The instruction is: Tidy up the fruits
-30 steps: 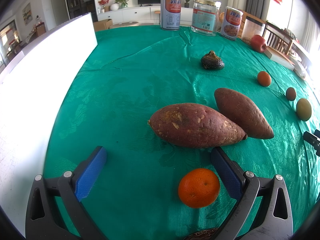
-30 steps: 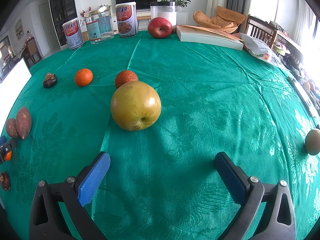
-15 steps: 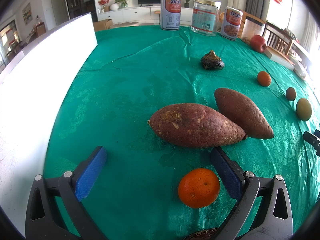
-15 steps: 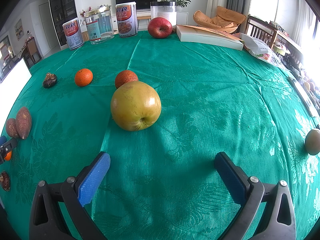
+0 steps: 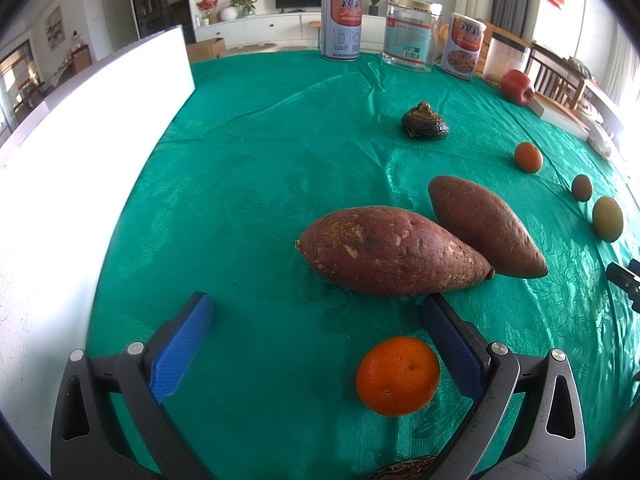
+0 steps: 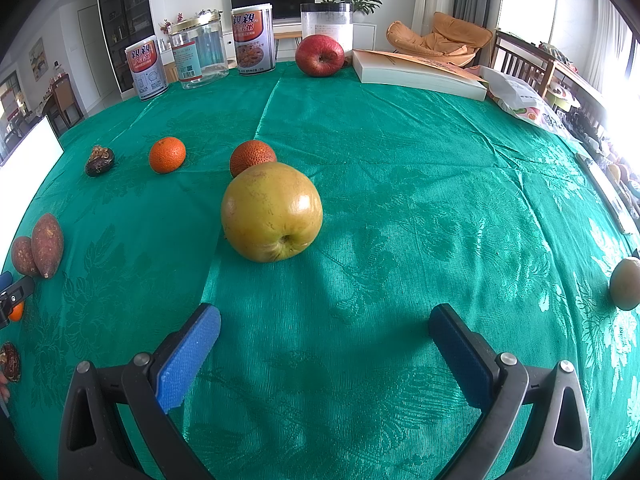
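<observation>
Nothing has moved since the earlier frames. My left gripper (image 5: 316, 334) hangs wide open, an orange (image 5: 397, 376) at its 4 o'clock; my right gripper (image 6: 324, 344) gapes empty, a yellow apple (image 6: 271, 211) at 12. Fruit lies scattered; sorting looks barely begun.

Green-clothed surface (image 6: 400, 168) carries a yellow pear (image 6: 272, 212), tangerines (image 6: 167, 155), a red apple (image 6: 320, 56), two sweet potatoes (image 5: 394, 256), tins (image 6: 253, 40) and a book (image 6: 416, 74).
</observation>
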